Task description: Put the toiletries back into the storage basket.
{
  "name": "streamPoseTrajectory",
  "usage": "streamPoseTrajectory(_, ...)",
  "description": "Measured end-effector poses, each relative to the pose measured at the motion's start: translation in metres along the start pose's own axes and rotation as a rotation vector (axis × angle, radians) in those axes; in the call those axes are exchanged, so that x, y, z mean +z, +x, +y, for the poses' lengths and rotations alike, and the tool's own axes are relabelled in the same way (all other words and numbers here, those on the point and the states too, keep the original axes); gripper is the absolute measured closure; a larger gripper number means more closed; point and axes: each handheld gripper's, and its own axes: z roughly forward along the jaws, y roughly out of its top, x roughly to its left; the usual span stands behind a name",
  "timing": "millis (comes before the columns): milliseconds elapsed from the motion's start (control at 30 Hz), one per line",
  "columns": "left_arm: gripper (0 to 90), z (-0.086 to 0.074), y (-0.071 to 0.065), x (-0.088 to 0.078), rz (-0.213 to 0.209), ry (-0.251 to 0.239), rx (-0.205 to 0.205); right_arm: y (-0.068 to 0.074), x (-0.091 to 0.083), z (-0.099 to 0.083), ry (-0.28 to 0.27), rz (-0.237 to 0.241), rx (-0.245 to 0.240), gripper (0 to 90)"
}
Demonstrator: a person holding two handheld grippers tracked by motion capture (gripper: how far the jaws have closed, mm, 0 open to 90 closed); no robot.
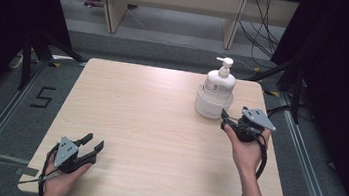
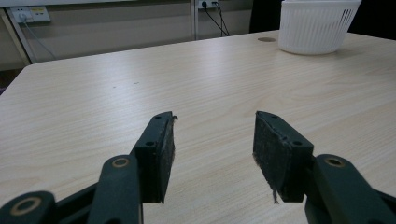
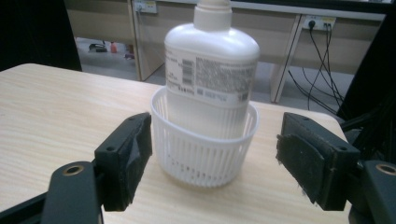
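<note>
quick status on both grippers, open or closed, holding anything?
Left gripper: open, empty, low over the table.
Right gripper: open, empty, jaws either side of the basket holding the pump bottle.

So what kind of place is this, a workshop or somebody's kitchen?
Most likely a lab or recording room, not a kitchen. A bare wooden table stands between black curtains, with cables trailing across the floor behind. A pump bottle in a white basket looks staged.

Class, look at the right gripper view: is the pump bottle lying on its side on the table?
No. The bottle stands upright inside the white basket, which sits on the table.
</note>
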Motion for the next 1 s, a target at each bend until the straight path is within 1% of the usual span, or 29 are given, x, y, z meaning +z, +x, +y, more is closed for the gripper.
streamPoseTrajectory(33,47.5,0.000,0.000,0.000,-0.003,-0.002,0.007,-0.004,-0.001,-0.003,-0.009,-0.004,-0.026,26.8)
streamPoseTrajectory(67,47.5,0.000,0.000,0.001,-0.008,-0.008,0.005,-0.004,-0.002,-0.006,-0.005,-0.001,-0.005,26.8)
streamPoseTrajectory(100,47.5,0.000,0.001,0.001,-0.008,-0.010,0.006,-0.006,-0.004,-0.009,0.007,-0.006,-0.019,27.0)
streamPoseTrajectory(133,47.5,0.000,0.000,0.001,-0.006,-0.009,0.006,-0.007,-0.005,-0.013,0.009,-0.002,-0.008,27.0)
streamPoseTrajectory(167,47.5,0.000,0.000,0.000,0.001,-0.001,0.000,-0.008,-0.006,-0.016,0.012,-0.004,-0.016,27.0)
streamPoseTrajectory(200,47.5,0.000,0.000,0.000,-0.001,-0.003,0.003,-0.008,-0.007,-0.020,0.009,0.003,-0.006,27.2)
streamPoseTrajectory(233,47.5,0.000,0.000,0.000,0.001,-0.003,-0.002,-0.009,-0.009,-0.023,0.019,0.005,-0.012,27.2)
streamPoseTrajectory(267,47.5,0.000,0.000,0.001,-0.004,-0.008,-0.003,-0.009,-0.010,-0.026,0.018,0.005,-0.002,27.3)
streamPoseTrajectory(367,47.4,0.000,0.000,0.001,-0.003,-0.009,-0.002,-0.011,-0.014,-0.034,0.021,0.012,-0.004,27.6)
streamPoseTrajectory(400,47.4,0.000,0.000,0.001,-0.002,-0.009,-0.001,-0.012,-0.016,-0.036,0.030,0.015,-0.010,27.6)
streamPoseTrajectory(433,47.4,0.000,0.000,0.001,-0.002,-0.009,-0.002,-0.011,-0.017,-0.040,0.024,0.025,0.005,27.7)
streamPoseTrajectory(467,47.4,0.000,0.000,0.001,-0.002,-0.008,-0.001,-0.012,-0.018,-0.042,0.040,0.018,-0.008,27.7)
streamPoseTrajectory(500,47.4,0.000,0.000,0.001,-0.002,-0.009,-0.001,-0.011,-0.019,-0.046,0.031,0.024,0.010,27.8)
streamPoseTrajectory(533,47.4,0.000,0.000,0.001,-0.002,-0.008,-0.001,-0.013,-0.021,-0.048,0.044,0.027,-0.004,27.8)
streamPoseTrajectory(567,47.5,0.000,0.000,0.001,-0.002,-0.008,0.000,-0.012,-0.022,-0.052,0.043,0.019,0.009,27.9)
streamPoseTrajectory(600,47.4,0.000,0.000,0.001,-0.002,-0.008,-0.001,-0.012,-0.023,-0.056,0.044,0.034,0.028,28.0)
streamPoseTrajectory(633,47.4,0.000,0.000,0.001,-0.002,-0.007,0.000,-0.014,-0.024,-0.059,0.055,0.023,0.003,28.0)
streamPoseTrajectory(667,47.5,0.000,0.000,0.001,-0.002,-0.008,-0.001,-0.015,-0.024,-0.063,0.057,0.040,0.007,28.2)
streamPoseTrajectory(700,47.4,0.000,0.000,0.001,-0.001,-0.008,0.000,-0.013,-0.025,-0.067,0.068,0.038,0.025,28.2)
streamPoseTrajectory(733,47.4,0.000,0.000,0.001,-0.001,-0.009,0.000,-0.014,-0.025,-0.071,0.060,0.040,0.011,28.3)
streamPoseTrajectory(767,47.4,0.000,0.000,0.001,-0.001,-0.009,0.001,-0.014,-0.025,-0.074,0.076,0.055,0.020,28.3)
streamPoseTrajectory(800,47.4,0.000,0.000,0.001,-0.001,-0.009,0.001,-0.012,-0.027,-0.078,0.088,0.043,0.043,28.4)
streamPoseTrajectory(833,47.4,0.000,0.000,0.001,-0.001,-0.009,0.000,-0.015,-0.026,-0.082,0.082,0.063,0.022,28.5)
streamPoseTrajectory(867,47.4,0.000,0.000,0.001,0.000,-0.009,-0.001,-0.014,-0.026,-0.086,0.080,0.046,0.019,28.6)
streamPoseTrajectory(900,47.4,0.000,0.000,0.001,0.000,-0.008,-0.001,-0.013,-0.027,-0.089,0.092,0.048,0.022,28.8)
streamPoseTrajectory(933,47.4,0.000,0.000,0.001,0.000,-0.008,0.000,-0.013,-0.027,-0.092,0.092,0.074,0.031,29.0)
streamPoseTrajectory(967,47.4,0.000,0.000,0.001,0.000,-0.008,0.001,-0.011,-0.029,-0.094,0.092,0.057,0.059,29.1)
streamPoseTrajectory(1000,47.4,0.000,0.000,0.001,-0.001,-0.008,0.003,-0.013,-0.027,-0.097,0.089,0.048,0.026,29.2)
